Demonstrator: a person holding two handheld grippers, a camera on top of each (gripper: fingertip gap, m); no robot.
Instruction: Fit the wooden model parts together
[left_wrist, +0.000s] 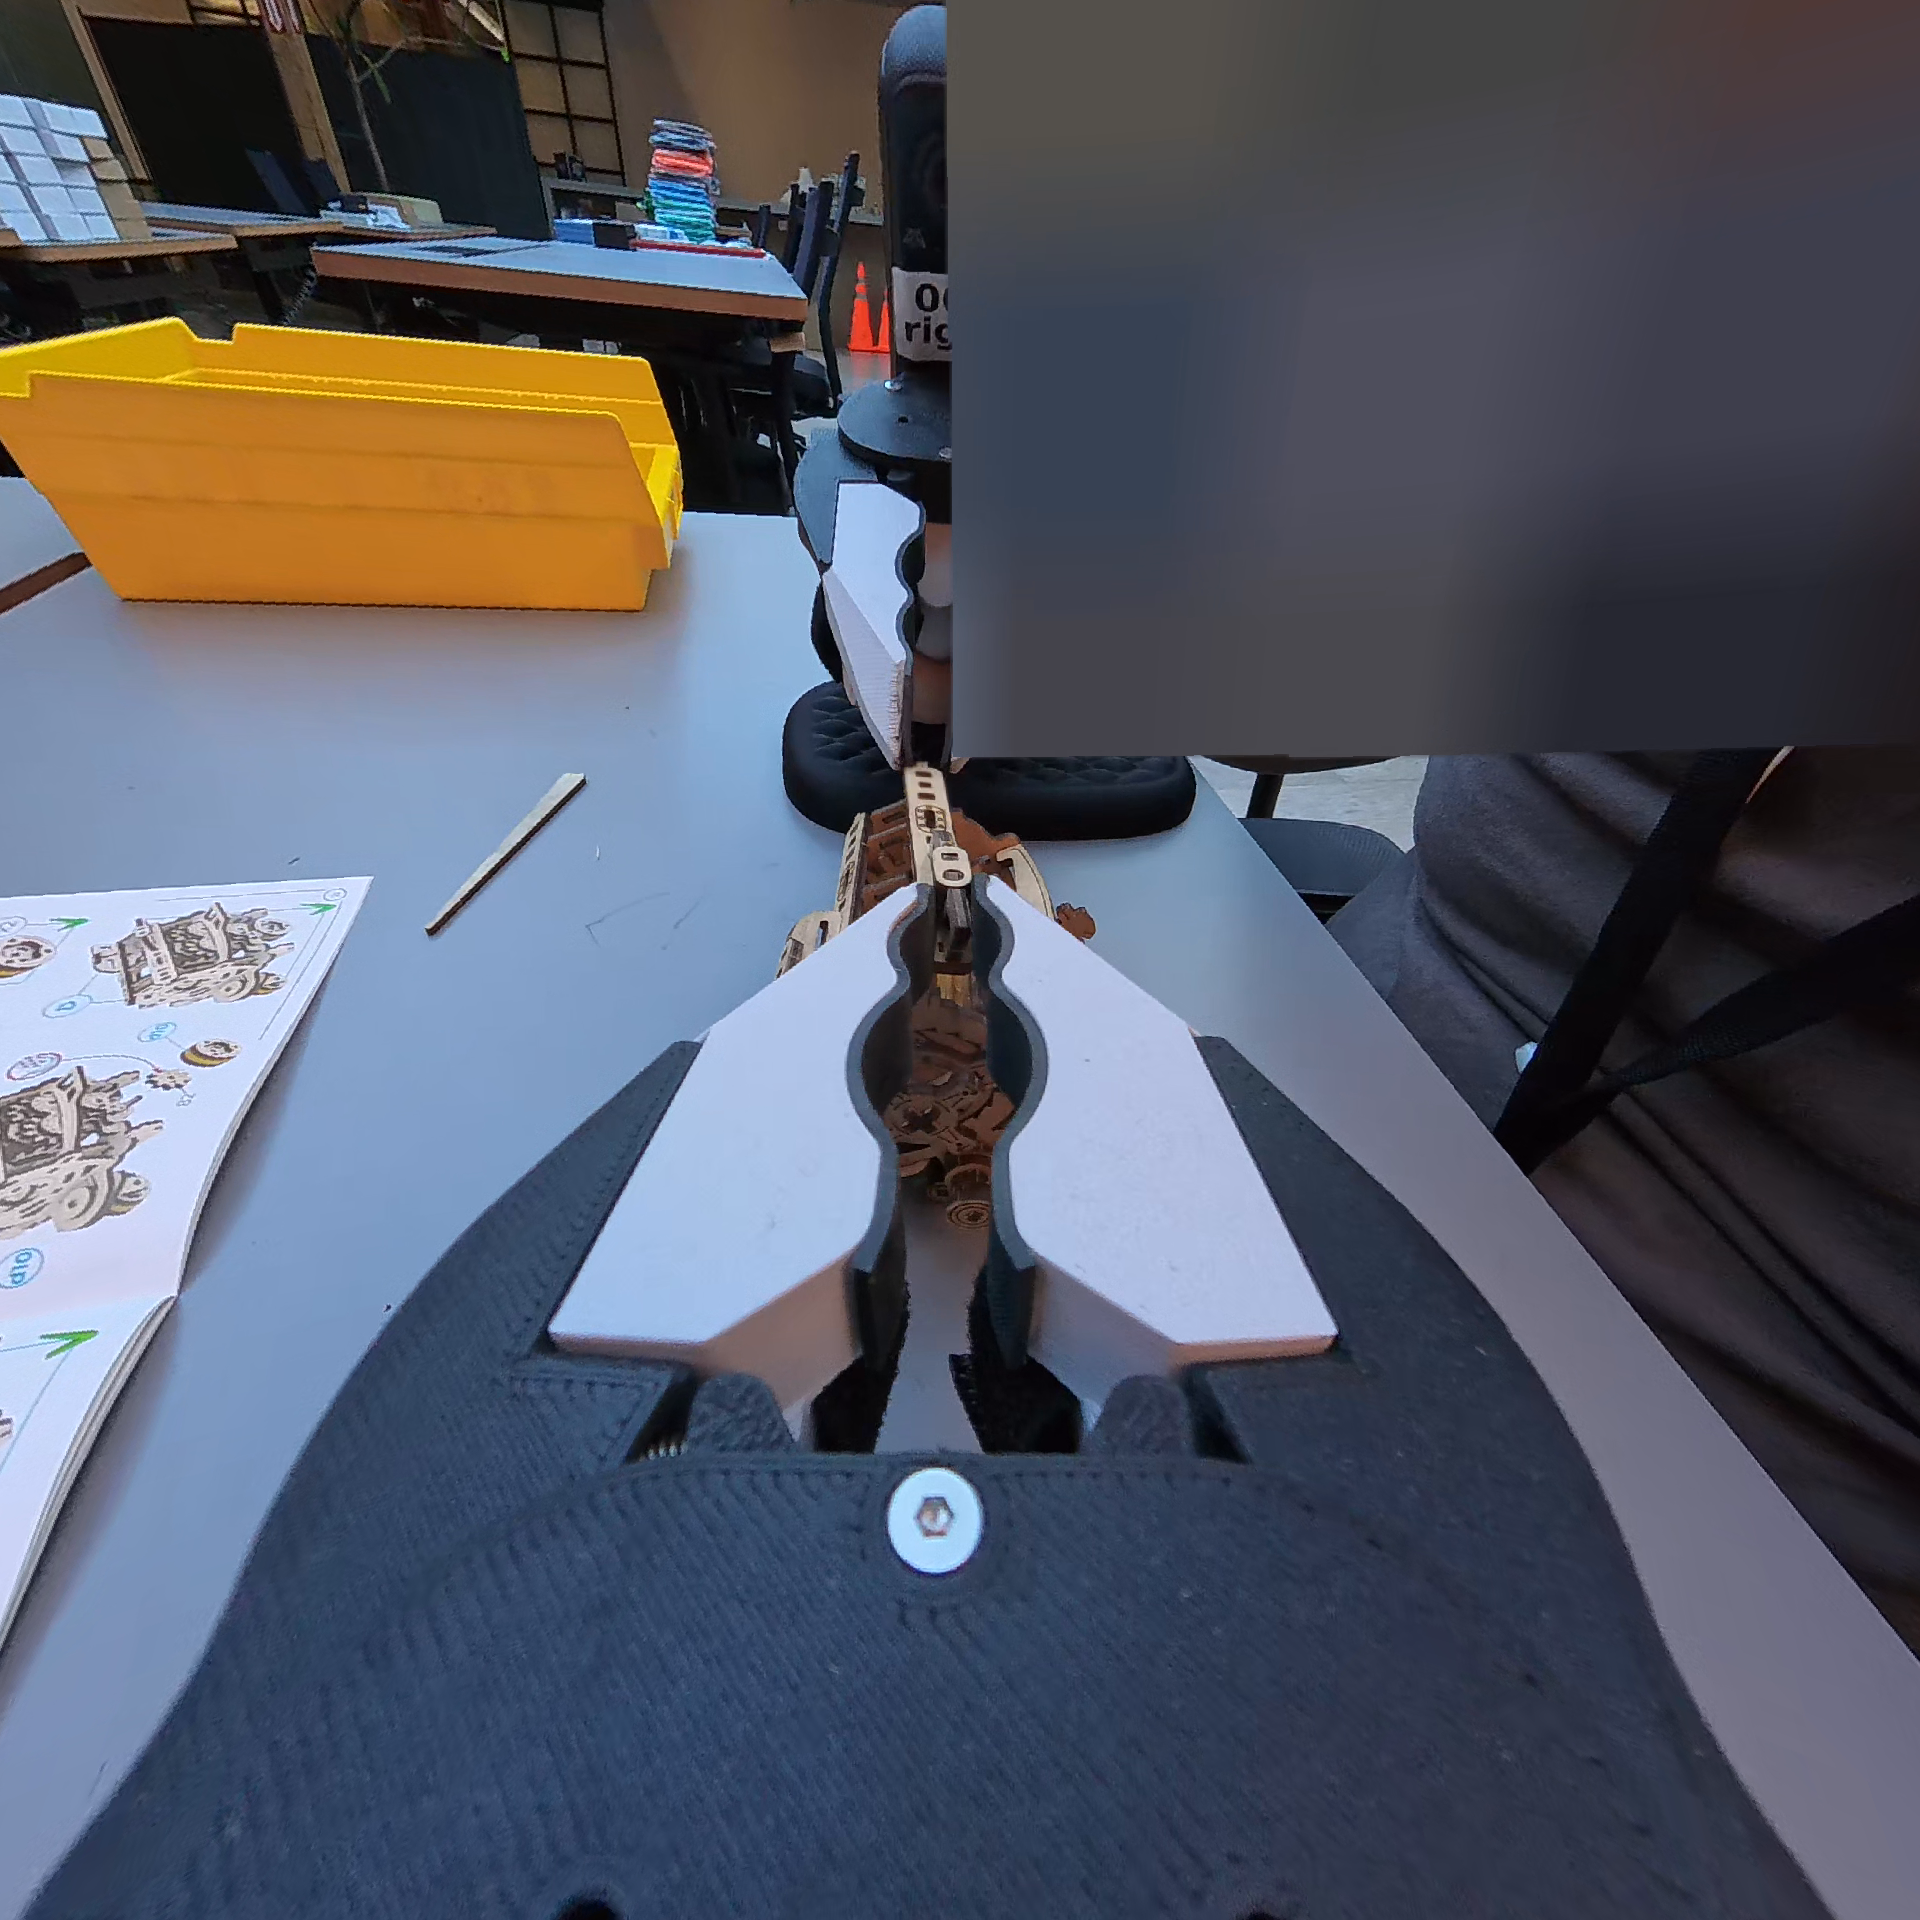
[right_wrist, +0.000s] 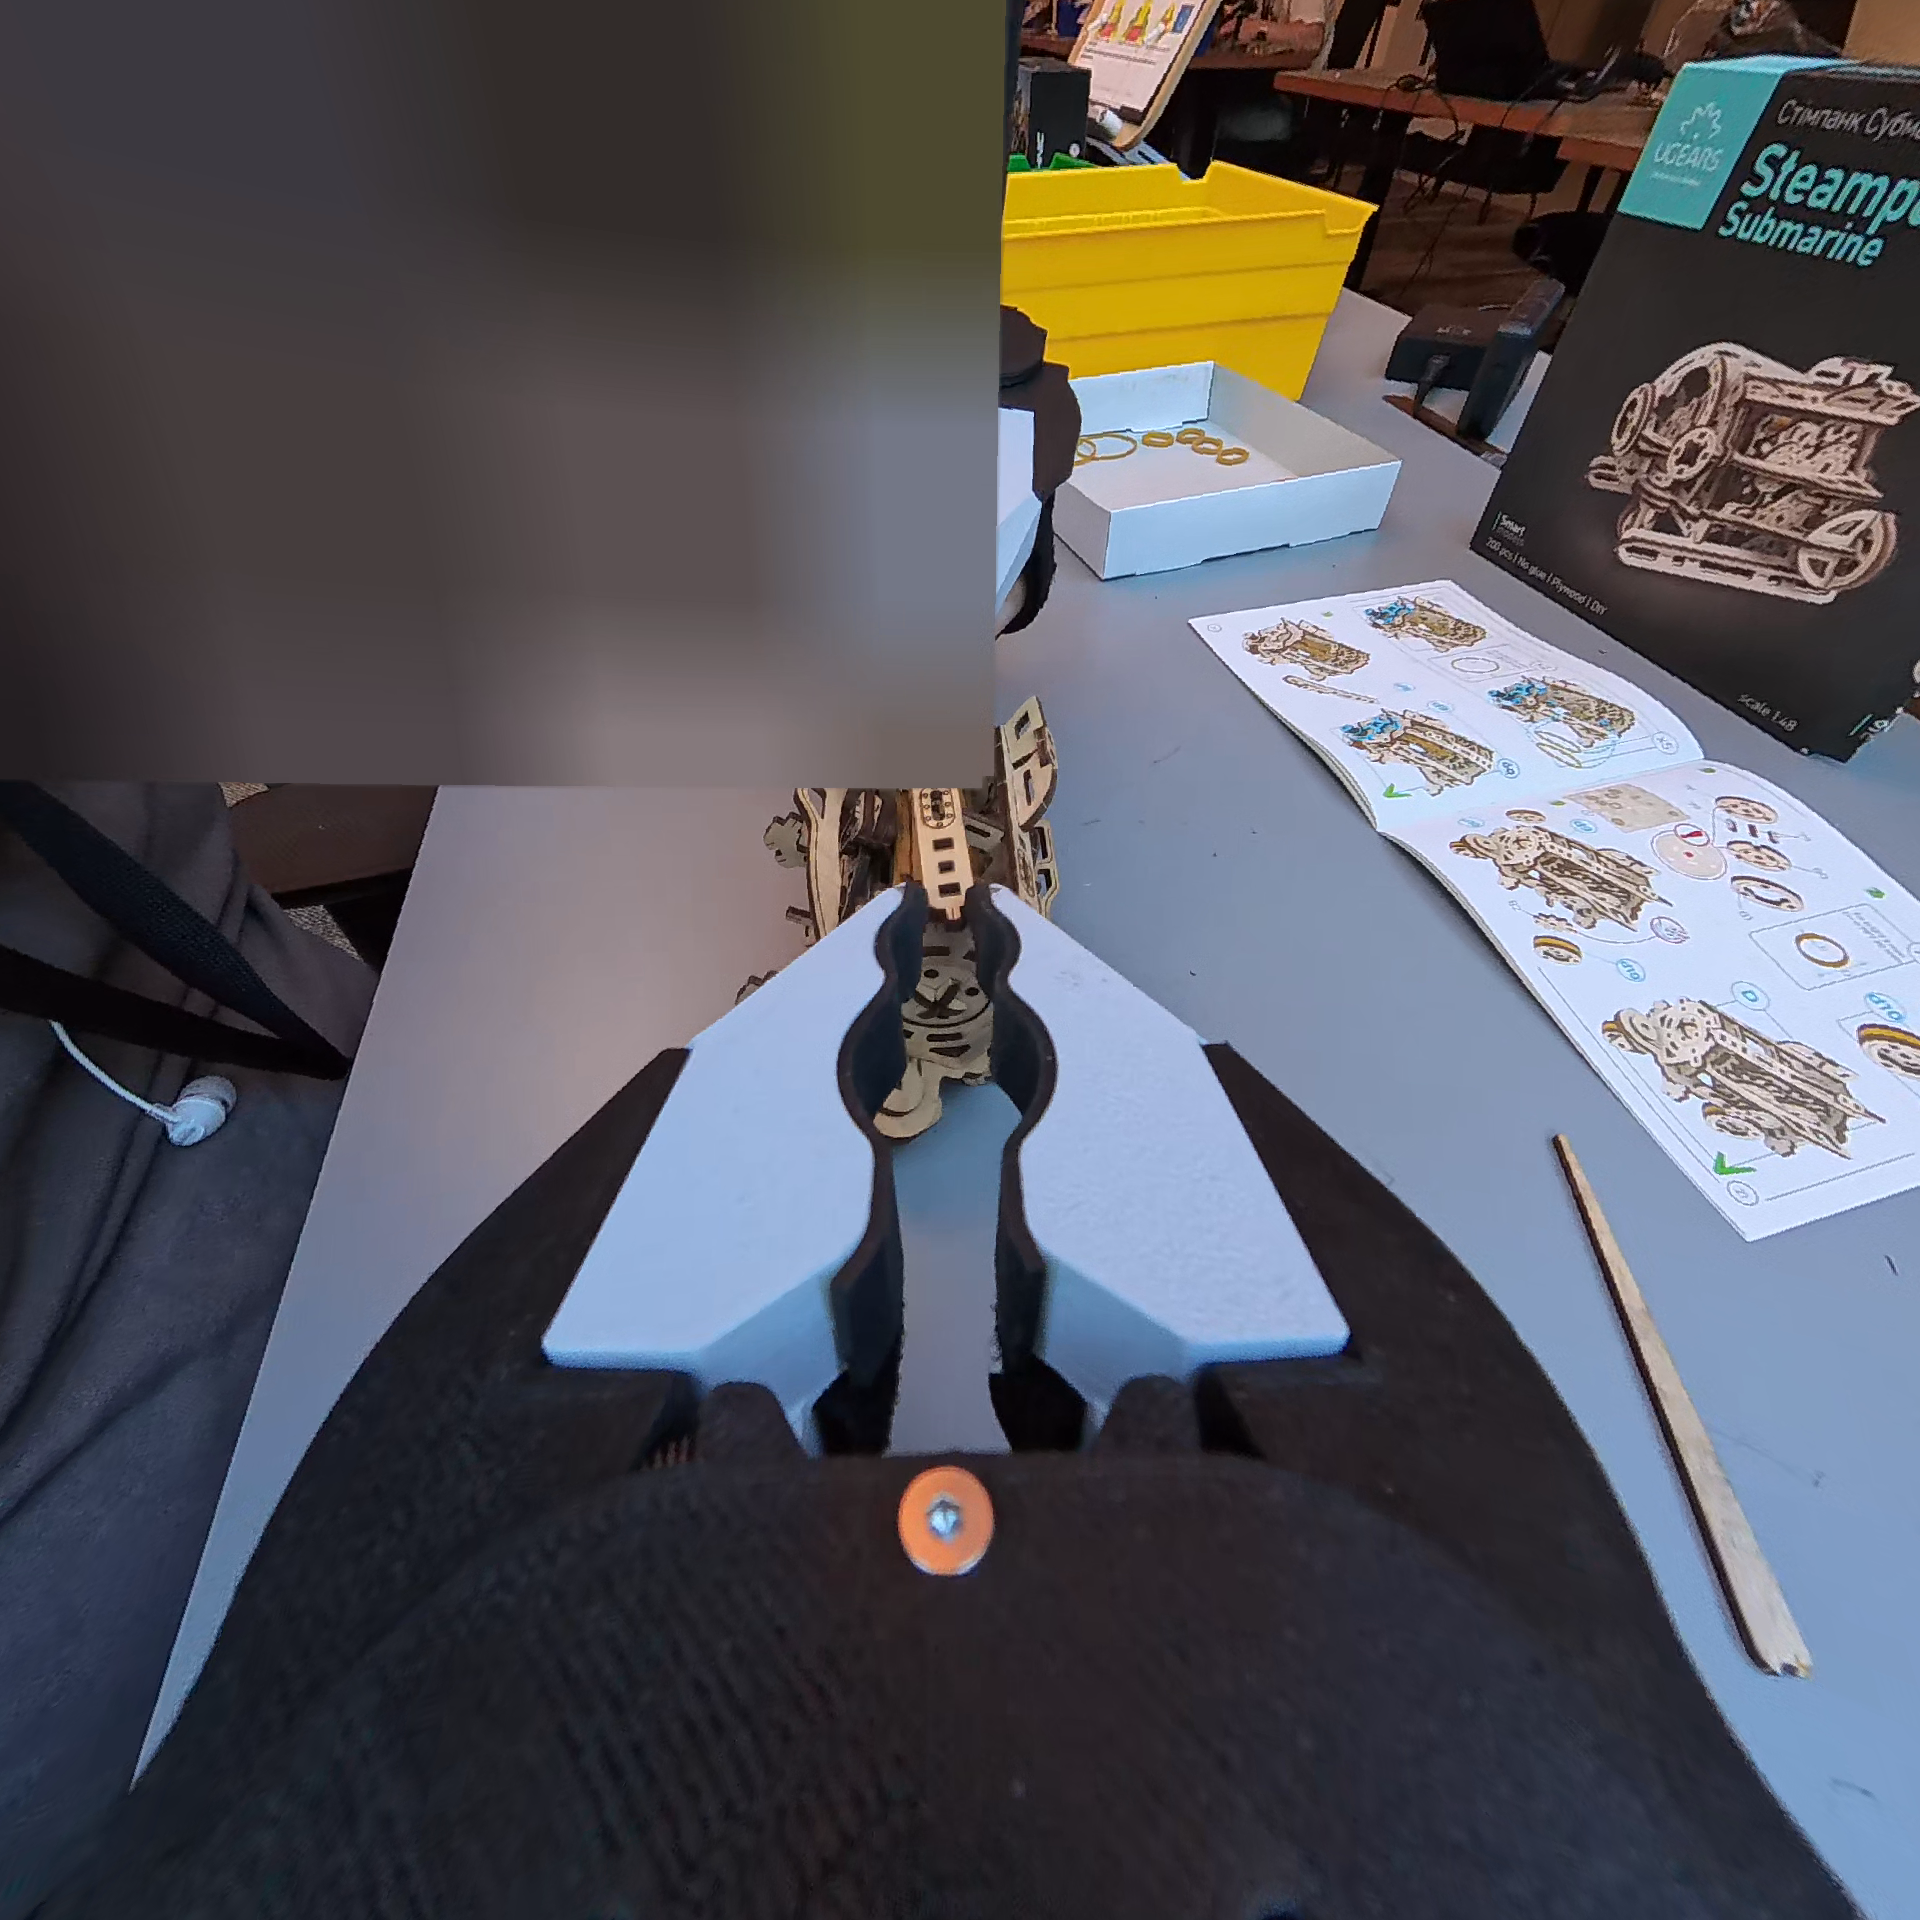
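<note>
- The left gripper (left_wrist: 948, 906) is pinched onto one end of a pale slotted wooden strip (left_wrist: 940, 831) that runs along the top of the wooden model (left_wrist: 914, 883); its tips are nearly together with the strip between them.
- The right gripper (right_wrist: 948, 906) nips the other end of the same strip from the opposite side, its tips likewise drawn in on the wood.
- The model stands on the grey table (left_wrist: 520, 707) near the edge, between the two grippers, close to the person's dark sleeve.
- To seat the strip well, I judge both ends should go down evenly, with the strip kept in line with the model's slots (thin plywood is likely to snap if one end is twisted or levered).
- The model itself seems unsupported, so pressing straight down rather than sideways should stop it sliding.
- Counts: one model, one strip held, two grippers.
- One loose thin wooden stick (right_wrist: 1678, 1403) lies on the table, well apart from the model.
- One open instruction booklet (right_wrist: 1621, 883), one printed kit box (right_wrist: 1714, 416) and one shallow white tray (right_wrist: 1247, 509) are present.
- The tray holds several yellow rings (right_wrist: 1195, 442) (too small to count surely).
- Yellow bins (left_wrist: 343, 468) sit nested at the back; at least two.
</note>
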